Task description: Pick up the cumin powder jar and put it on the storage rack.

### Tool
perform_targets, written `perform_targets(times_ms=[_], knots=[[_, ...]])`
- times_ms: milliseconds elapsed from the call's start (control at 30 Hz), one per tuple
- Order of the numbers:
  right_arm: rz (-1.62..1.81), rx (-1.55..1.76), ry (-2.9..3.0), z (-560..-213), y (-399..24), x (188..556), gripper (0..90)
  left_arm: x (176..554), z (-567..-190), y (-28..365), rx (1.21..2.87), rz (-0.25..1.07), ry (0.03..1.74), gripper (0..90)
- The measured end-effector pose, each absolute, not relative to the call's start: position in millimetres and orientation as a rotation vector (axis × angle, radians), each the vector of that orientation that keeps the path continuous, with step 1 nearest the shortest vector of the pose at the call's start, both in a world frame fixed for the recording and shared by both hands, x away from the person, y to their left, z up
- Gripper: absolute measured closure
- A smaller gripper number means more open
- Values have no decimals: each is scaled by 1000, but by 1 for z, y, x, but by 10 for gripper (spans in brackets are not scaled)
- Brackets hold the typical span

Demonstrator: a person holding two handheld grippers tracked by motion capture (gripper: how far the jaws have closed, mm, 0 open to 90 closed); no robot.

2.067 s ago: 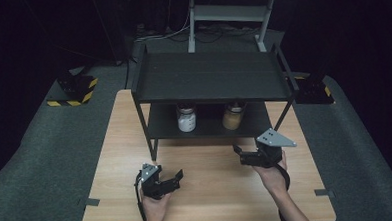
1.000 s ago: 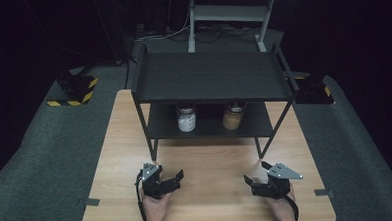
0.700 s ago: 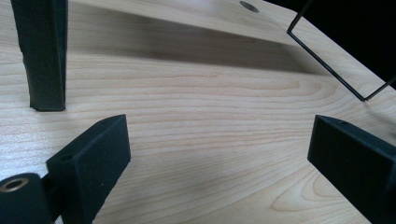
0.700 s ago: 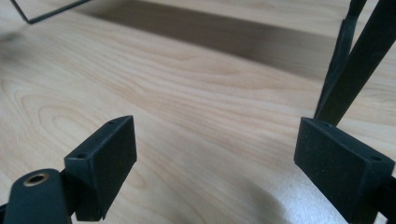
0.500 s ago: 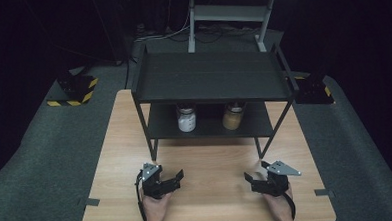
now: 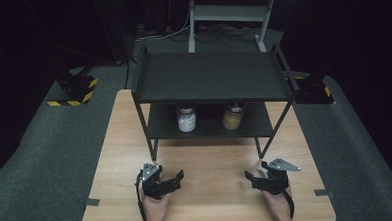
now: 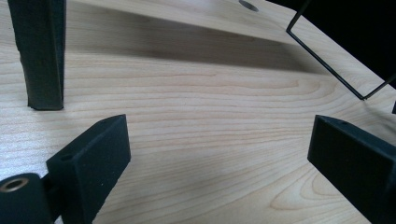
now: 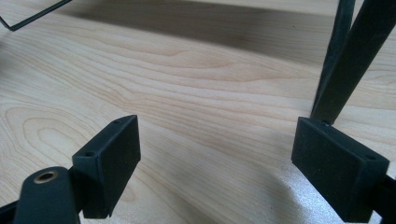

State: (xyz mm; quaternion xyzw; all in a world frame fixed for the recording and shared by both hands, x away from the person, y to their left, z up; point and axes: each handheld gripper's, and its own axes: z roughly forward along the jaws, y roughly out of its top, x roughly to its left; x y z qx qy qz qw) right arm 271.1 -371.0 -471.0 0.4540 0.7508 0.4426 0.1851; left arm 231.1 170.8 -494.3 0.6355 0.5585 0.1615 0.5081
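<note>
A black two-tier shelf [image 6: 212,75] stands on the wooden table [image 6: 120,144]. On its lower tier a white jar [image 6: 186,119] stands next to an amber jar [image 6: 232,117]. My left gripper [image 6: 174,178] rests at the table's front left, open and empty, its jaws [image 7: 219,158] wide over bare wood near a shelf leg [image 7: 42,51]. My right gripper [image 6: 252,180] lies at the front right, open with nothing between its jaws [image 8: 215,158]. Its jaws have just been closing a little. Another shelf leg [image 8: 350,60] rises just beyond its right fingertip [image 8: 336,163].
Grey carpet surrounds the table. A yellow-and-black striped base [image 6: 73,93] sits on the floor at the left, and a dark one [image 6: 311,91] at the right. A grey metal stand [image 6: 227,14] rises behind the shelf. Bare wood lies between the two grippers.
My right gripper has drawn back from the shelf's lower tier to the table's front right and settled there. The left gripper has not moved.
</note>
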Motion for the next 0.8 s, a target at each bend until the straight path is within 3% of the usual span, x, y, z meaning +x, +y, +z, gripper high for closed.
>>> perform_targets(times_ms=[800], knots=[[1345, 1339, 2090, -477, -387, 275, 154, 231, -494, 171, 1538, 385, 1336, 62]])
